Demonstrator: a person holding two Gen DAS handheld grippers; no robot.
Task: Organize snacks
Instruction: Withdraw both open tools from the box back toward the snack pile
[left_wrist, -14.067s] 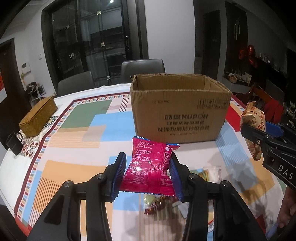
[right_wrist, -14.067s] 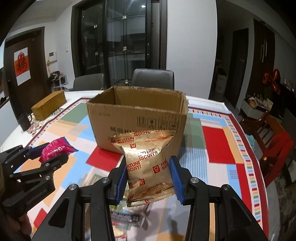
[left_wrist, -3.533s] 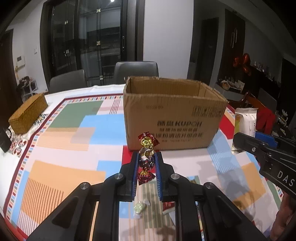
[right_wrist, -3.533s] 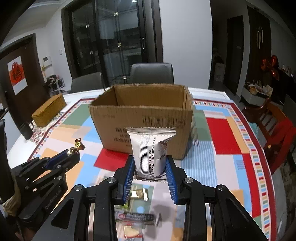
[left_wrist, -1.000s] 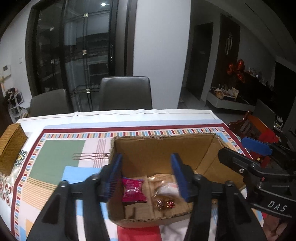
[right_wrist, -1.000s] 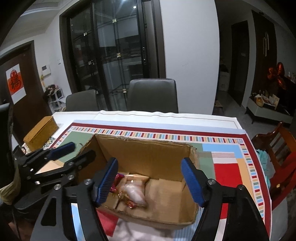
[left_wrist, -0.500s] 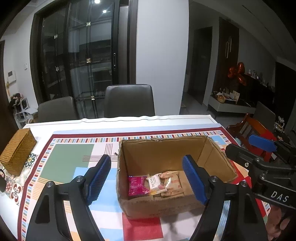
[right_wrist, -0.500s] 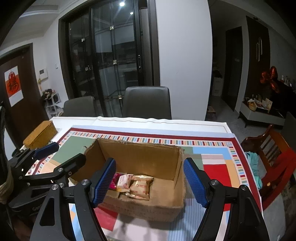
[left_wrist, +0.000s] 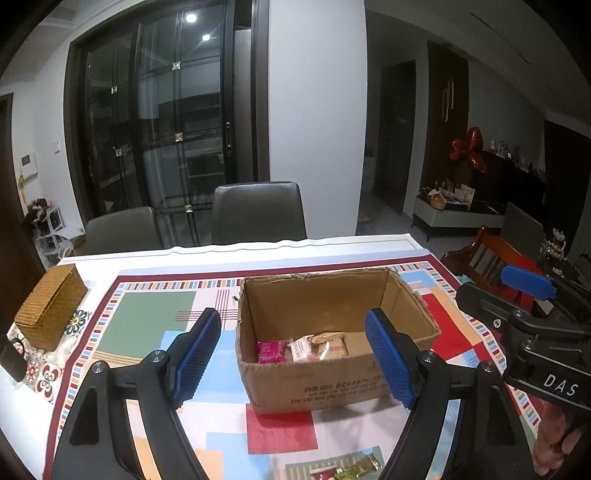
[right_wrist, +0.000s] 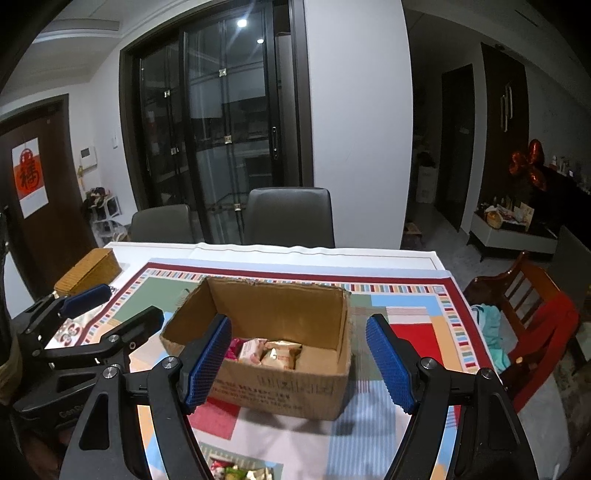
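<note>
An open cardboard box (left_wrist: 325, 384) (right_wrist: 280, 387) stands on the patterned tablecloth. Inside lie a pink pack (left_wrist: 271, 350) and pale biscuit packets (left_wrist: 317, 345) (right_wrist: 273, 352). My left gripper (left_wrist: 291, 321) hovers open and empty, above and in front of the box. My right gripper (right_wrist: 299, 325) is likewise open and empty over the box's near side. Each gripper shows in the other's view, the right one (left_wrist: 524, 295) at the right edge and the left one (right_wrist: 92, 306) at the left. Loose wrapped snacks (left_wrist: 347, 469) (right_wrist: 240, 470) lie on the table below the grippers.
A woven straw box (left_wrist: 51, 306) (right_wrist: 88, 271) sits at the table's left edge, with a small black object (left_wrist: 13, 360) near it. Two dark chairs (left_wrist: 258, 210) stand behind the table, a wooden chair (right_wrist: 532, 295) to the right. A hand (left_wrist: 554, 443) holds the right gripper.
Both grippers have drawn back and risen from the box, so it looks smaller and lower. The snacks dropped from them now lie still inside. The left jaws stand wider than a second ago.
</note>
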